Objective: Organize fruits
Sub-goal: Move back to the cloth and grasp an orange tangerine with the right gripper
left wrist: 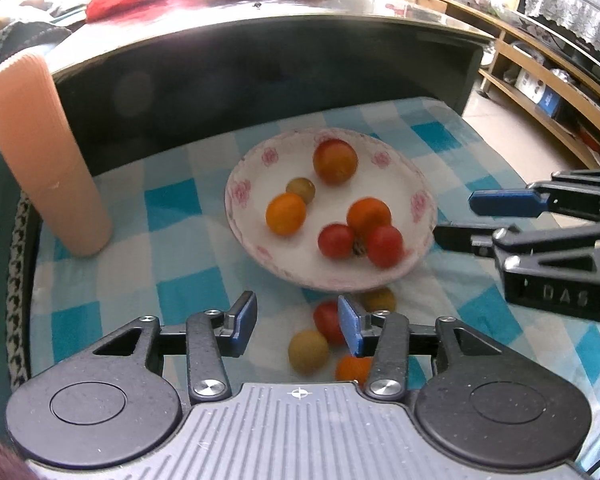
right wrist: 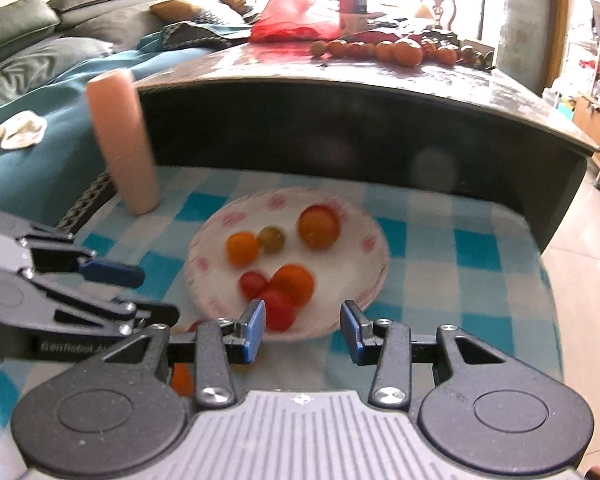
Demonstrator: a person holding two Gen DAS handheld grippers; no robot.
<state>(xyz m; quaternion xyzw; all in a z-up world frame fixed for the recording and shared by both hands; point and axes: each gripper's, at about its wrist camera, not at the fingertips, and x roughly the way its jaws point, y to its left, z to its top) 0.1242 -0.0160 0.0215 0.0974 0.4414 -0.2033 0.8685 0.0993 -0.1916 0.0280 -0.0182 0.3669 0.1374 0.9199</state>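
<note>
So far we count six small fruits in the plate (left wrist: 420, 200), which sits mid-surface on the checked cloth (left wrist: 172, 200): three orange, two red, one greenish. Four loose fruits (left wrist: 308, 350) remain on the cloth by the plate's near rim, so we judge the job over half done. Our left tongs (left wrist: 298, 326) are released above them; our right tongs (right wrist: 303, 332) hang released over the plate's near rim. A peach cylinder (left wrist: 40, 152) stands at the far left corner.

Left tool (left wrist: 297, 324), right tool (right wrist: 303, 331) agape, empty
</note>
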